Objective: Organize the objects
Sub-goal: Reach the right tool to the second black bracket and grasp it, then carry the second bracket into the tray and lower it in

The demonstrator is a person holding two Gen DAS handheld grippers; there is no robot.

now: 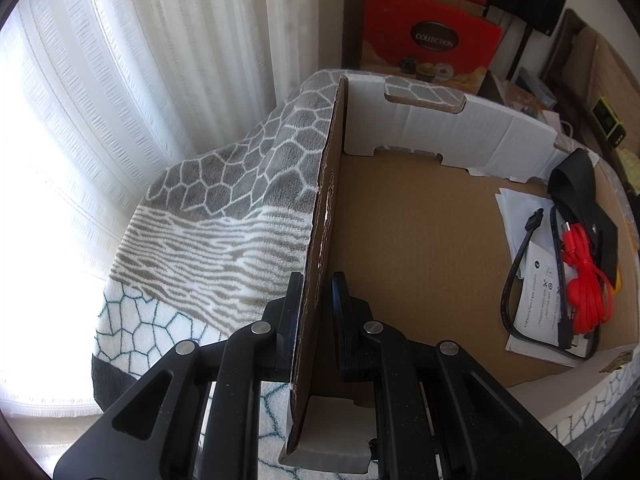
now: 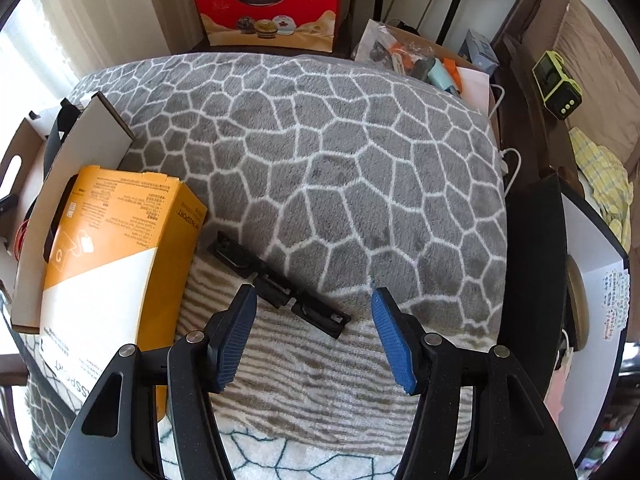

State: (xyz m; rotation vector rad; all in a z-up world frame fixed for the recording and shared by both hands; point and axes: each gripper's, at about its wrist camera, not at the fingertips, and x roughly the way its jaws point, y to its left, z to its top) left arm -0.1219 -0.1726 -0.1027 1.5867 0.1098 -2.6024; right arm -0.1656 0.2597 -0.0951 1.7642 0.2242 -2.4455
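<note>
Left gripper clamped on cardboard box wall; right gripper half open, empty, above black bracket on grey patterned blanket.

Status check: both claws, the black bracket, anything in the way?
Left claw shut on cardboard box wall. Right claw open, nothing held, over black bracket on blanket. Orange box close beside bracket.

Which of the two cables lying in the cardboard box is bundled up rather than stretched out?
The red cable, coiled into a tight bundle at the box's right side. The black cable beside it runs out in one long loop over the white leaflets.
</note>
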